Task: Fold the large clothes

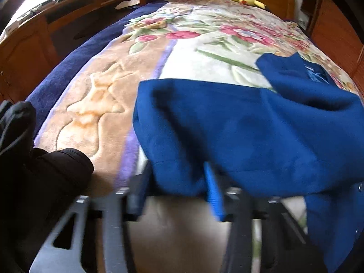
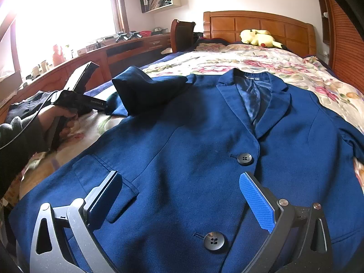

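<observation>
Floral bed (image 2: 261,61) carries your blue blazer (image 2: 182,150), lying face up. Your left tongs (image 1: 179,182) pinch its sleeve edge — a shallow bite may slip; right tongs (image 2: 182,195) hover spread, empty.

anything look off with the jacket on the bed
One thing: the jacket lies flat and buttoned, but its sleeve on the window side is bunched into a peaked lump over the shoulder, not laid flat. The left tool grips that sleeve's end.

Navy-blue blazer (image 2: 182,150) with black buttons (image 2: 245,158), floral cream-pink-green blanket (image 2: 261,63), yellow plush toy (image 2: 259,36)
</observation>
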Available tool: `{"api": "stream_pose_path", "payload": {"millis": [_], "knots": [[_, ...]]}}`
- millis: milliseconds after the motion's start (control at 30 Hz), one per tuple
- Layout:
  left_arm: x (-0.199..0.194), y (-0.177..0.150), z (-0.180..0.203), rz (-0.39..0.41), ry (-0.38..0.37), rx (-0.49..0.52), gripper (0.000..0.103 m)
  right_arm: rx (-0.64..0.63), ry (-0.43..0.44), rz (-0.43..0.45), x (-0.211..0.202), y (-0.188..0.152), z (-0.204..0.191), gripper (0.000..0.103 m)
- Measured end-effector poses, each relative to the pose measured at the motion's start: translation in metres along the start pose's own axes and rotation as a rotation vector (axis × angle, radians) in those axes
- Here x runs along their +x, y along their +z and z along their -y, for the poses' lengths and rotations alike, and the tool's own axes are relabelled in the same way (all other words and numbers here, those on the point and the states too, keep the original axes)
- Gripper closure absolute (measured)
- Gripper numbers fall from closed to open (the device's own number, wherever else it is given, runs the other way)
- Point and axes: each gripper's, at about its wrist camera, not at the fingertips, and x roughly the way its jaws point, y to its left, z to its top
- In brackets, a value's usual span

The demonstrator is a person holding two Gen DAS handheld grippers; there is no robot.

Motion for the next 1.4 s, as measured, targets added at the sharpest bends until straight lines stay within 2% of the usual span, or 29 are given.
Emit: {"api": "stream_pose_path", "payload": {"millis": [33, 133, 367, 533, 700, 800, 900, 967, 1067, 1233, 1300, 1367, 1400], "knots": [[-0.006, 0.001, 0.005, 0.002, -0.014, 0.011, 0.086, 0.002, 0.001, 0.0, 0.0, 0.0, 0.0, 0.001], [-0.028, 0.005, 0.022, 0.064, 0.015, 0.05, 0.091, 0.009, 0.002, 0.003, 0.0, 0.001, 0.001, 0.001], [-0.117, 0.017, 0.086, 0.247, -0.045, 0.15, 0.092, 0.017, 0.0, 0.021, -0.008, -0.001, 0.002, 0.001], [-0.164, 0.02, 0.138, 0.315, -0.119, 0.227, 0.092, 0.042, 0.017, 0.029, -0.016, -0.003, 0.01, 0.001], [-0.193, 0.005, 0.188, 0.344, -0.201, 0.294, 0.092, 0.059, 0.019, 0.031, -0.029, -0.005, 0.018, 0.001], [-0.204, -0.009, 0.209, 0.353, -0.242, 0.322, 0.092, 0.036, -0.015, 0.049, -0.046, -0.008, 0.019, 0.001], [-0.21, -0.026, 0.225, 0.331, -0.284, 0.344, 0.092, 0.026, -0.045, 0.055, -0.064, -0.012, 0.02, 0.001], [-0.212, -0.036, 0.235, 0.314, -0.277, 0.363, 0.092, 0.028, -0.057, 0.064, -0.077, -0.016, 0.02, 0.001], [-0.218, -0.056, 0.243, 0.318, -0.27, 0.391, 0.085, 0.039, -0.067, 0.073, -0.094, -0.022, 0.017, 0.001], [-0.235, -0.092, 0.243, 0.343, -0.302, 0.409, 0.064, 0.04, -0.082, 0.085, -0.117, -0.026, 0.011, 0.001], [-0.238, -0.1, 0.237, 0.351, -0.308, 0.405, 0.062, 0.03, -0.088, 0.087, -0.122, -0.024, 0.009, 0.001], [-0.239, -0.109, 0.227, 0.342, -0.33, 0.394, 0.053, 0.014, -0.106, 0.093, -0.125, -0.023, 0.006, 0.001], [-0.239, -0.111, 0.224, 0.341, -0.341, 0.391, 0.046, 0.006, -0.113, 0.099, -0.126, -0.022, 0.005, 0.001]]}}
